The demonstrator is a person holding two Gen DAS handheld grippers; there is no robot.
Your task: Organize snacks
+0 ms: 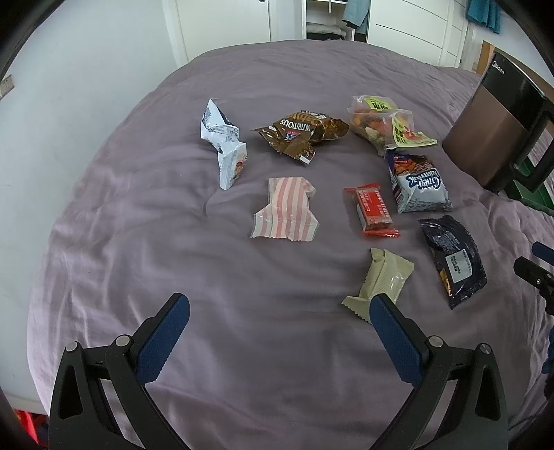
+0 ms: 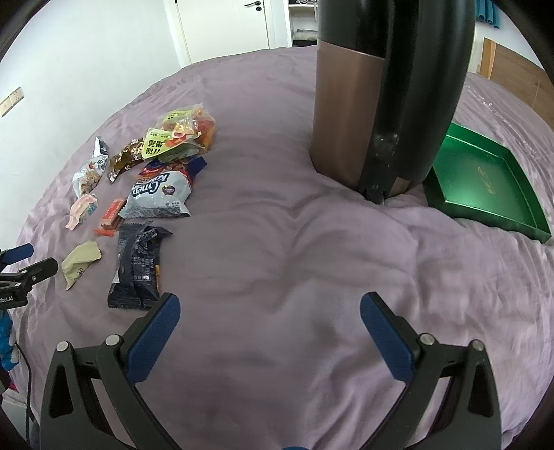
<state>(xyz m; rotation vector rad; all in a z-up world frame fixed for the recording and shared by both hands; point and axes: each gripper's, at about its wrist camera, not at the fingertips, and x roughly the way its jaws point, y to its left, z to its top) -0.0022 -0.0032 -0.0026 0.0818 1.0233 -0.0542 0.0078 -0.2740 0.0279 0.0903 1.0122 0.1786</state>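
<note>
Several snack packets lie on a purple bedspread [image 1: 173,259]. In the left wrist view I see a pink-striped packet [image 1: 285,209], a red bar [image 1: 372,209], a beige packet [image 1: 382,280], a dark navy packet [image 1: 453,258], a blue-white bag [image 1: 417,183], a brown bag [image 1: 304,133], a white bag [image 1: 225,145] and a clear mixed-snack bag [image 1: 387,124]. My left gripper [image 1: 278,311] hovers open over bare bedspread, its right finger beside the beige packet. My right gripper [image 2: 270,311] is open and empty; the navy packet [image 2: 138,266] lies just past its left finger.
A tall copper-and-black appliance [image 2: 346,104] stands on the bed, with a green tray [image 2: 484,187] behind it to the right. White wardrobe doors [image 1: 225,27] and a wall rise beyond the bed. The right half of the bedspread [image 2: 311,242] is bare.
</note>
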